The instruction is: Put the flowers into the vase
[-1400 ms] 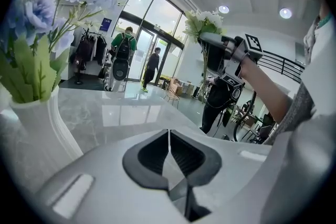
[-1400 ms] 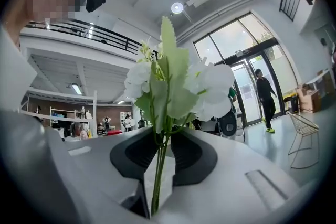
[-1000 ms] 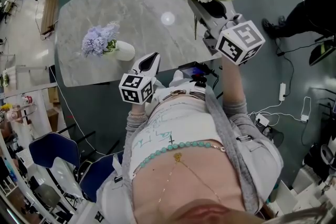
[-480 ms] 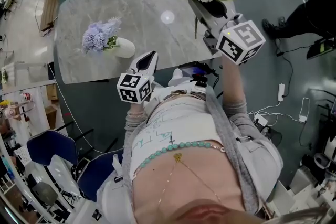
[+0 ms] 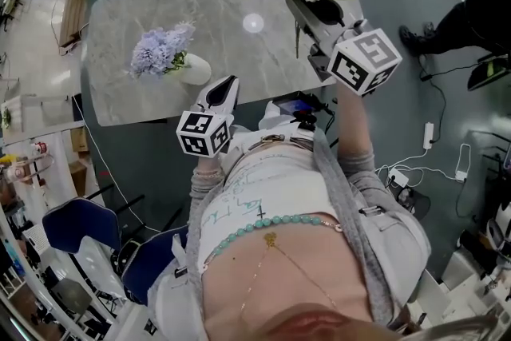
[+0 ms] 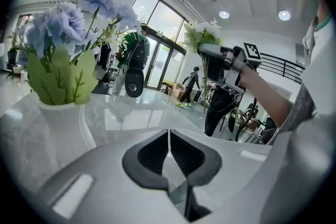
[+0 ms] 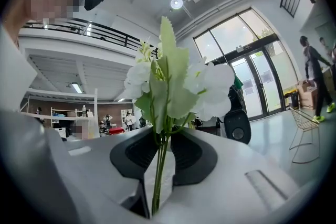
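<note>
Right gripper view looks along the right gripper [image 7: 164, 140], whose two jaws are pinched on the thin green stems [image 7: 159, 181] of a bunch of white flowers [image 7: 176, 84]. The stems run up through the narrow gap between the dark pads, and the blooms and leaves spread out just above the jaw tips. In the head view this gripper is held up over the near right edge of the grey marble table [image 5: 227, 0], with the white blooms sticking out beyond its tips, away from the person. The white vase [image 5: 194, 71] stands on the table well apart from this gripper, off to its left, and it already holds a bunch of pale purple flowers [image 5: 160, 52]. The left gripper [image 5: 226, 85] is at the near table edge with its tips pointing at the table. The vase sits just ahead of those tips and to their left, not touching them. In the left gripper view its jaws are pressed together with nothing between them, and the vase with its purple blooms rises close by at the left, ahead of the jaws.
</note>
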`<action>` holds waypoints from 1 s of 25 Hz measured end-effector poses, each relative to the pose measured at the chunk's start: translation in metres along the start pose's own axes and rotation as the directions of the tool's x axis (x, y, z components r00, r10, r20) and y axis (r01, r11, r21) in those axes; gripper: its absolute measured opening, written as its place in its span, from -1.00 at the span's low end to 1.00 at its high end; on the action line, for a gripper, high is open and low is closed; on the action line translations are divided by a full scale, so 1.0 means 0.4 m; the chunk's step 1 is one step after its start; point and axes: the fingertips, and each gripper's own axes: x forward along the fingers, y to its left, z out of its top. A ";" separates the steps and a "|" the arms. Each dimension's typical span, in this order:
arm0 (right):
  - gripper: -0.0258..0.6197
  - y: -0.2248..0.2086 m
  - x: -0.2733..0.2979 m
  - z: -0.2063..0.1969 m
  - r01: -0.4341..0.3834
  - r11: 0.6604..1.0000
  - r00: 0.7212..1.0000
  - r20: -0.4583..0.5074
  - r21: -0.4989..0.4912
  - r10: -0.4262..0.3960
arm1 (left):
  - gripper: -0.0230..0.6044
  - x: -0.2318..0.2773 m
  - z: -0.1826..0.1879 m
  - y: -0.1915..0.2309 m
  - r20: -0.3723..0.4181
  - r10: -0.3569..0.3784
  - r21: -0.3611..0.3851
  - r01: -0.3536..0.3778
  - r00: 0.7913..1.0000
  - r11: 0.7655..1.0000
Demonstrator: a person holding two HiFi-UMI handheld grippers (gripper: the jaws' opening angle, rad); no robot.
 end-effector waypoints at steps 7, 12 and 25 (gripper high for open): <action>-0.63 0.012 0.004 -0.005 0.031 1.000 0.999 0.013 0.003 -0.031 | -0.92 -0.018 -0.006 0.024 0.005 -0.015 -0.003 0.015 1.000 1.000; -0.63 0.035 0.015 0.000 0.046 0.999 0.999 0.020 0.003 -0.046 | -0.92 -0.038 -0.005 0.038 0.001 -0.033 0.003 0.033 0.999 0.999; -0.63 0.140 0.115 -0.029 0.072 0.997 0.997 0.036 0.027 -0.073 | -0.92 -0.128 -0.016 0.143 -0.016 -0.068 0.004 0.068 0.998 0.998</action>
